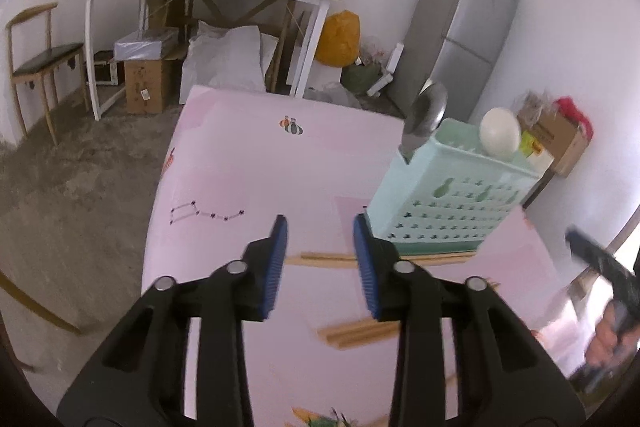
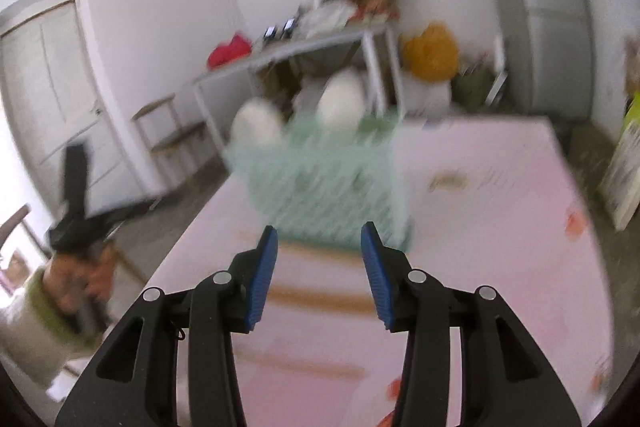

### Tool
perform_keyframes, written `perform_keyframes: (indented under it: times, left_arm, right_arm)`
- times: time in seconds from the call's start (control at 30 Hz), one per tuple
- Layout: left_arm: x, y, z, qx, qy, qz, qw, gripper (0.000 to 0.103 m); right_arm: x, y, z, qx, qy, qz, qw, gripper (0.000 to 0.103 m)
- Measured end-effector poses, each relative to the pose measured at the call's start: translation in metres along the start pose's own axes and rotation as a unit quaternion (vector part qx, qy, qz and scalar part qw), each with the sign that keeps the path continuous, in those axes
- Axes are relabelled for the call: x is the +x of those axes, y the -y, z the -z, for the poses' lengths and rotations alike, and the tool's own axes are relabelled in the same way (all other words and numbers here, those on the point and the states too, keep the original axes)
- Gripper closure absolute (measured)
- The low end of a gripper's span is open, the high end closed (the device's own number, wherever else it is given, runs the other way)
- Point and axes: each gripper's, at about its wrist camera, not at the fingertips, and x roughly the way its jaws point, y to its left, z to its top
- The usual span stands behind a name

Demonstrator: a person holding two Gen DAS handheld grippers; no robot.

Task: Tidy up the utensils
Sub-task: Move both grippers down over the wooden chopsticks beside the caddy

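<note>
Two grippers, left gripper (image 1: 320, 263) and right gripper (image 2: 318, 275), both spread wide, empty. Right view motion-blurred. Mint utensil basket (image 1: 448, 203) far right on pink table (image 1: 248, 163); steel ladle (image 1: 426, 115) and white spoon (image 1: 500, 133) inside. Chopsticks (image 1: 320, 259), perhaps several pairs, partly hidden behind fingers. No legible writing.

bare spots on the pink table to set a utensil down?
Open pink surface lies left of the green holder, between the bee print and the dotted-line print. Crowded: the strip in front of the holder, where chopsticks lie, with more nearer the left gripper.
</note>
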Motion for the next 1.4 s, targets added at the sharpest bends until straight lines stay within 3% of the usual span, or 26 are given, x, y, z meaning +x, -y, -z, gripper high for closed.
perform_keyframes:
  times: [0.2,0.57,0.97,1.23,1.4]
  left_arm:
    - [0.058,0.012,-0.011,0.065,-0.046,-0.025,0.9965,0.091]
    - [0.12,0.026,0.004,0.138,-0.122,-0.04,0.982,0.099]
    - [0.083,0.035,0.033,0.157,-0.167,-0.011,0.9734,0.1]
    - [0.034,0.028,0.065,0.113,-0.191,0.036,0.9743,0.1]
    - [0.003,0.026,0.09,0.083,-0.194,0.06,0.9757,0.1]
  right_arm:
    - [0.035,-0.021,0.051,0.042,-0.102,-0.066,0.992,0.06]
    - [0.054,-0.031,0.085,0.089,-0.166,-0.097,0.977,0.06]
    - [0.066,-0.028,0.088,0.123,-0.189,-0.065,0.972,0.06]
    - [0.059,-0.031,0.086,0.13,-0.193,-0.016,0.972,0.061]
    - [0.059,-0.034,0.085,0.138,-0.191,0.011,0.972,0.067]
